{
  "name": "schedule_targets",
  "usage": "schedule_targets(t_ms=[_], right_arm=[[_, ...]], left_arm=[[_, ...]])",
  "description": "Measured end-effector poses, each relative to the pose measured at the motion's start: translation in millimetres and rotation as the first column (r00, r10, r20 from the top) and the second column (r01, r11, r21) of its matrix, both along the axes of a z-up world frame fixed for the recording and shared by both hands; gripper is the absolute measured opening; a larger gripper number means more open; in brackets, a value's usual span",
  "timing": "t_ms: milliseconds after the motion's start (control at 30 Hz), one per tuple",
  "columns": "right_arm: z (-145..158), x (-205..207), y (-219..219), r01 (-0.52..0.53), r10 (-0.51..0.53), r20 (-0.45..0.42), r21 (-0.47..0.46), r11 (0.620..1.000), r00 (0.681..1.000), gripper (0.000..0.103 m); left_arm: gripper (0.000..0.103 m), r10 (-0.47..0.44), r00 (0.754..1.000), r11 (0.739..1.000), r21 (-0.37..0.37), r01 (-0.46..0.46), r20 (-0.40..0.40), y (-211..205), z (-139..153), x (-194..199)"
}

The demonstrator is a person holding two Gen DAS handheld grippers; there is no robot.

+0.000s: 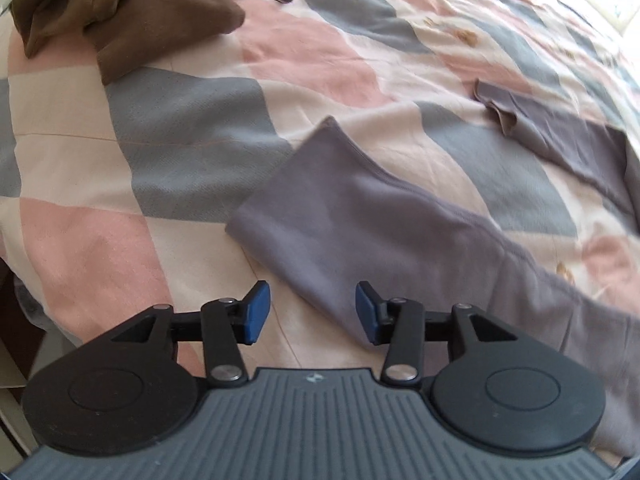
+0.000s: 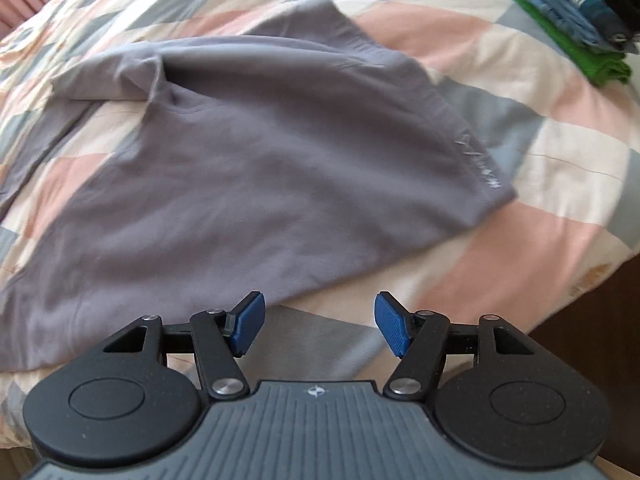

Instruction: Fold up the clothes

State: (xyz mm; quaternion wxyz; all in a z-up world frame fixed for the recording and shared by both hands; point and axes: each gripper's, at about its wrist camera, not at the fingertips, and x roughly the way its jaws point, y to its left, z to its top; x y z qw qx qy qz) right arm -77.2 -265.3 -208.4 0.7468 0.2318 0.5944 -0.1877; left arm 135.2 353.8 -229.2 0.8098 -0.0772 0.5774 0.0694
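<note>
Left gripper (image 1: 313, 312) hangs over the checked bedspread (image 1: 180, 148) with jaws spread wide, holding nothing. The grey garment (image 1: 340, 216) lies flat on the bed; one sleeve end sits just ahead of the blue pads (image 1: 257, 312), apart from them. A second sleeve (image 1: 560, 136) stretches off to the right. A crumpled brown garment (image 1: 132, 12) sits well apart at the far left.

Right gripper (image 2: 319, 328) is also wide open and empty, just off the garment's near hem. From that side the grey garment (image 2: 240, 168) is spread across the bed, one flap turned over; small pale markings along its right edge, blurred, unreadable. A stack of folded clothes (image 2: 560, 12) sits at the far right corner.
</note>
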Motion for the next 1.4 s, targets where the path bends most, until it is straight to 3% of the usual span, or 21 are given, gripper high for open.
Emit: schedule_targets(t_ms=[333, 567, 1000, 1400], right_arm=[[-5.5, 8.6, -6.0, -0.131, 0.131, -0.009, -0.015, 0.991, 0.991, 0.064], [-8.6, 17.4, 7.5, -0.276, 0.276, -0.020, -0.028, 0.961, 0.961, 0.064], [12.7, 43.3, 68.3, -0.492, 0.494, 0.018, -0.053, 0.869, 0.869, 0.070], [43.3, 54.3, 101.7, -0.581, 0.584, 0.102, -0.058, 0.812, 0.806, 0.076]], left_arm=[[0.044, 0.026, 1.000, 0.999, 0.036, -0.025, -0.018, -23.6, 7.0, -30.7], [0.044, 0.030, 1.000, 0.999, 0.026, -0.030, -0.004, -39.2, 17.9, -59.3], [0.048, -0.159, 0.986, 0.982, 0.110, 0.152, 0.058, -81.6, 61.7, -107.3], [0.052, -0.236, 0.966, 0.964, 0.146, 0.221, 0.101, -116.7, 107.1, -133.7]])
